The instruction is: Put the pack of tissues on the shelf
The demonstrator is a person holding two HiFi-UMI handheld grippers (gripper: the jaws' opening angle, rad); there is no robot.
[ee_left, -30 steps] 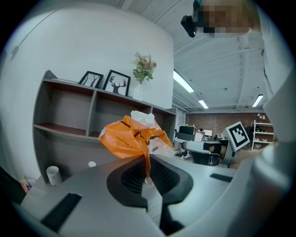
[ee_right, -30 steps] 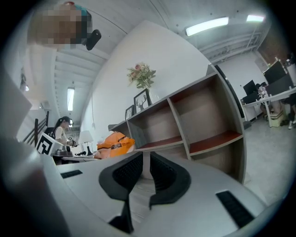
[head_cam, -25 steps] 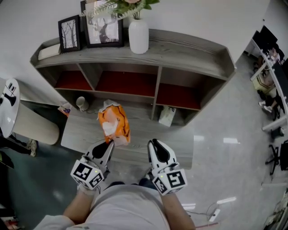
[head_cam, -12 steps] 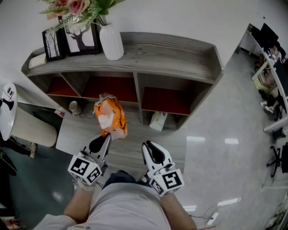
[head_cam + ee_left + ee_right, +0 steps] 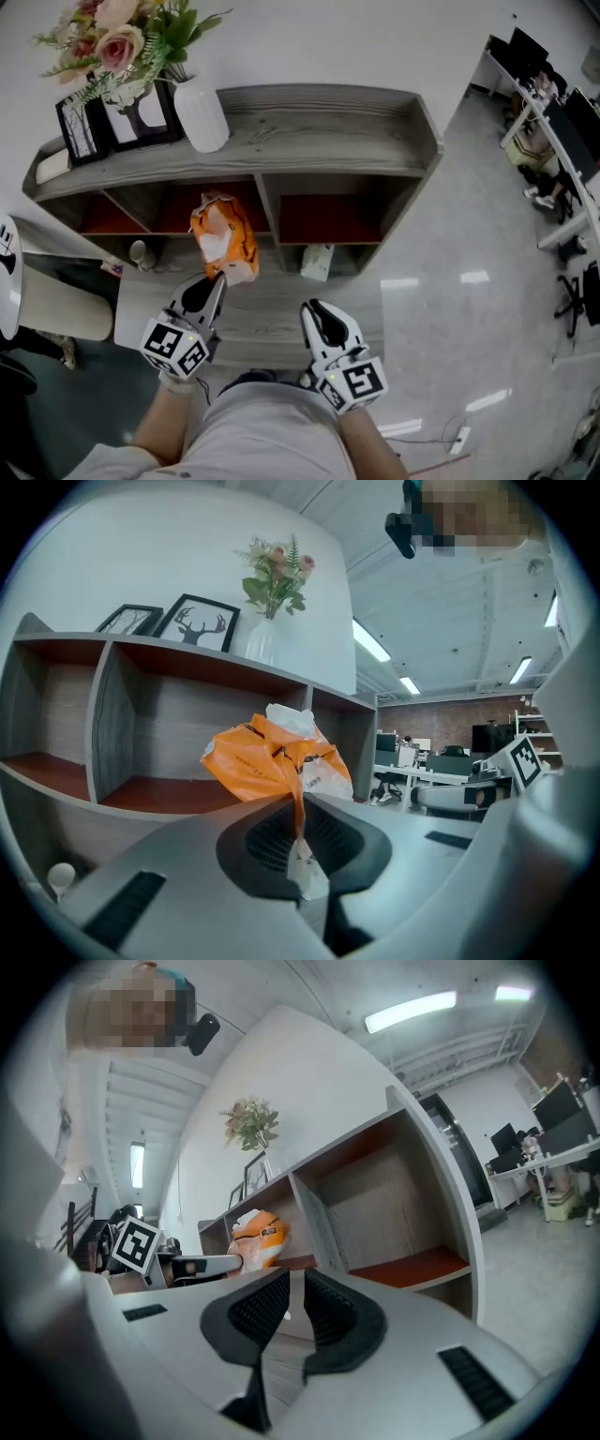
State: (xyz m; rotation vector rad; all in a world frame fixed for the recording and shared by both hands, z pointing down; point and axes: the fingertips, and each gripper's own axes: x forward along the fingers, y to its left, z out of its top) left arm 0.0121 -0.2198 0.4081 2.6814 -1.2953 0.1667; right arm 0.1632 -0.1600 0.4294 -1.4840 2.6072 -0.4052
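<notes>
Our left gripper pinches the pack of tissues by its wrapper, just beyond its fingertips, facing the shelf. Our right gripper is slightly spread, empty. 1 vase stands above.

Left gripper clamped on tissue pack; right gripper empty, jaws parted

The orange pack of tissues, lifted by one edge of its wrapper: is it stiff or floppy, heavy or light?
Probably soft rather than stiff: the film of the pack of tissues looks crumpled. Likely light, since a thin pinched strip of wrapper in the left claw carries it all. Set on the shelf, it may slump rather than stand.
</notes>
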